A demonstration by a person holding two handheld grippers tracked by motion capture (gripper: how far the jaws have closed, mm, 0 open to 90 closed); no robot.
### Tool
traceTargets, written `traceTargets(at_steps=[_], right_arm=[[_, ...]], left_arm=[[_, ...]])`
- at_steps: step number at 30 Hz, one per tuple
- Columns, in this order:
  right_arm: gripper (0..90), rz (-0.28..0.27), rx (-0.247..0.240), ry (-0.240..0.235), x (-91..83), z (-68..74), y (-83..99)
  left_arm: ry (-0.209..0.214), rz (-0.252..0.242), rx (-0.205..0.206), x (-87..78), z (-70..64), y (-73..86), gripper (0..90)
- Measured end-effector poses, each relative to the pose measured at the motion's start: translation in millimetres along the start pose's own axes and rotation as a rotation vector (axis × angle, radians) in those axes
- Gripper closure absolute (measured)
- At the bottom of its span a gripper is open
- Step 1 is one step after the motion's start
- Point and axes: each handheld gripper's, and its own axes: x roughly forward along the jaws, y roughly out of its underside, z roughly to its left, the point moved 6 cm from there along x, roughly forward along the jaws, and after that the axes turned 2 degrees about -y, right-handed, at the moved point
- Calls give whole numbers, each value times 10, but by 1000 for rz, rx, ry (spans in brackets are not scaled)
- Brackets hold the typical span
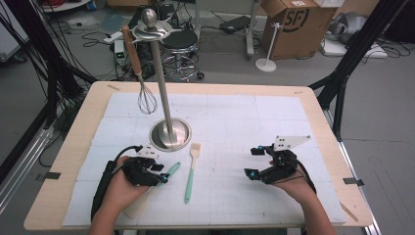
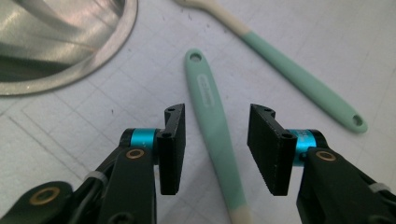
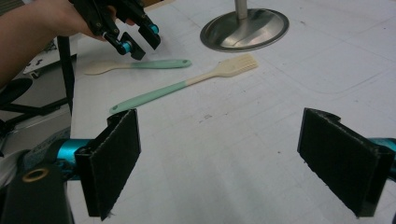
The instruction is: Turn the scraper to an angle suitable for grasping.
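The left claw [image 2: 215,149] hangs released just above the desk [image 1: 274,122], its two black jaws spread with the green handle of a spatula [image 2: 212,121] running up between them, not yet touched by either pad. In the left gripper view the handle's long axis lies almost along the claw's own line of sight, hanging hole at the far end and the cream blade end passing under the claw toward the person, so the jaws stand square across the handle and closing them should pinch it at mid-length. Just beyond it, to the right, lies a silicone brush [image 1: 191,171] with a like green handle, slanted and apart from the spatula. Farther out sits the round steel base of a utensil stand [image 1: 170,133], its post rising to a top ring from which a whisk [image 1: 146,98] hangs. The right claw [image 3: 243,158] is also released, jaws wide over bare desk well to the right, so the left hand is plainly nearer. Judged from this, the grasp turns on lowering a little and clenching.
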Motion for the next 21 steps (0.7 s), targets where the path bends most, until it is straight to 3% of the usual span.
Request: traceTargets(at_steps=[6,8,11,14,17,21], right_arm=[[127,4,0,0,19,-3,5],[127,8,2,0,27,0,8],[127,9,4,-3,27,5,8],[127,8,2,0,25,-2,8],[127,11,3,-3,29,1,11],[127,13,1,-2,31,-4,13]], left_arm=[[1,41,5,161,-21,4,586],[-24,40,42,180,-50,-24,615],[5,38,62,216,-116,-64,710],[43,39,99,247,-183,-101,721],[48,55,127,274,-208,-148,727],[22,77,157,301,-159,-219,733]])
